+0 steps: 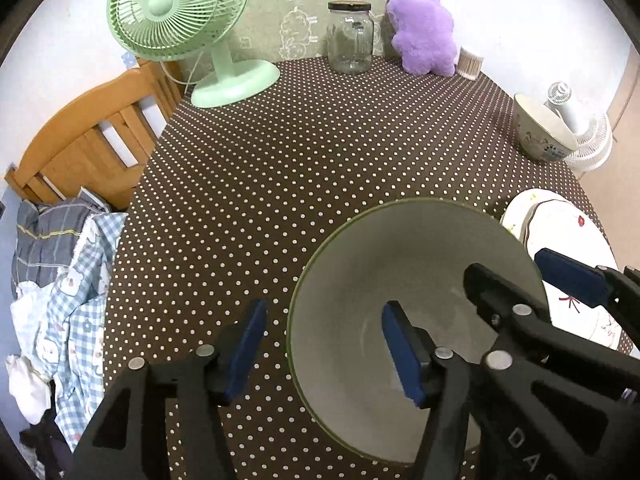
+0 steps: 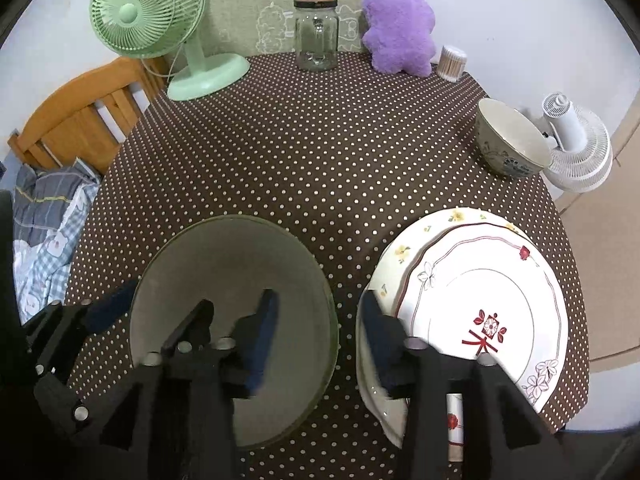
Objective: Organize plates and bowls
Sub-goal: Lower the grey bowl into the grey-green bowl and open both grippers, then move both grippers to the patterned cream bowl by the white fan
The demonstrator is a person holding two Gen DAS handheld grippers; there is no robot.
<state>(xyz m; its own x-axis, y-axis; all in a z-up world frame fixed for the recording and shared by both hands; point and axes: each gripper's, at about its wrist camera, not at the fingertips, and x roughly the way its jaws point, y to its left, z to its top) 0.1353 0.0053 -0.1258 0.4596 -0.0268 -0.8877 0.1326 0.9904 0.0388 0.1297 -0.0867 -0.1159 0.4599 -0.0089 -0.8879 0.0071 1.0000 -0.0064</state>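
Note:
A large grey-green bowl (image 1: pixel 400 256) (image 2: pixel 224 264) stands upright on the brown dotted tablecloth (image 1: pixel 300 160). My left gripper (image 1: pixel 324 354) (image 2: pixel 152 316) is open astride the bowl's left rim, one pad inside and one outside, neither pressing. At the opposite rim my right gripper (image 2: pixel 320 340) (image 1: pixel 536 280) is open too, one pad inside the bowl and the other between bowl and plates. Right of the bowl lies a stack of flowered white plates (image 2: pixel 480 280) (image 1: pixel 560 228). A small patterned bowl (image 2: pixel 508 140) (image 1: pixel 540 132) sits at the far right.
Along the table's back stand a green fan (image 2: pixel 160 28), a glass jar (image 2: pixel 316 36), a purple plush toy (image 2: pixel 398 28) and a tub of cotton swabs (image 2: pixel 452 62). A white fan (image 2: pixel 576 148) lies off the right edge. A wooden chair (image 1: pixel 92 136) with clothes stands left.

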